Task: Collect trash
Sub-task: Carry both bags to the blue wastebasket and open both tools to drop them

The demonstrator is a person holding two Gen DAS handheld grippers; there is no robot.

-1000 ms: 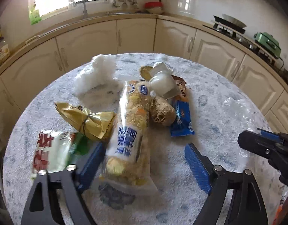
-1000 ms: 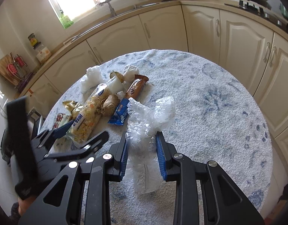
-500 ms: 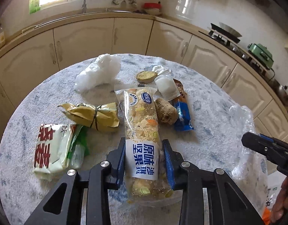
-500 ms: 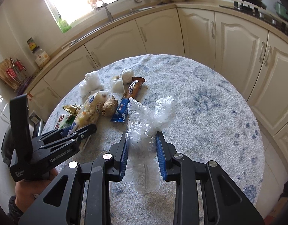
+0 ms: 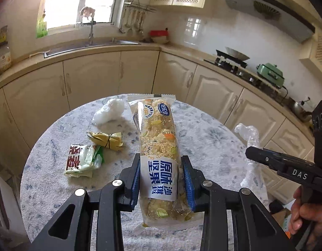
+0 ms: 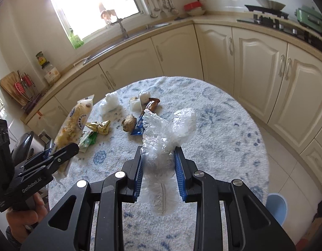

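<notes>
Now both tools are loaded above the table [image 6: 234, 138], left tool [image 5: 162, 183] clamping the snack bar packet [image 5: 159, 146], right tool [image 6: 159, 170] pinching the crumpled clear plastic [image 6: 167, 129], so next comes a bin.

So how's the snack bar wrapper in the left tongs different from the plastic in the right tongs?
The snack bar wrapper is long, flat and printed, with blue characters on a white label; the clear plastic is crumpled, see-through and unprinted. The wrapper keeps a straight shape, while the plastic bunches and flares out above the pads. Both are clamped in tongs and lifted off the table.

Round table [image 6: 223, 138], blue-white cloth: wrappers [image 6: 99, 126], tissue [image 6: 110, 103], ginger [image 6: 128, 122].
</notes>
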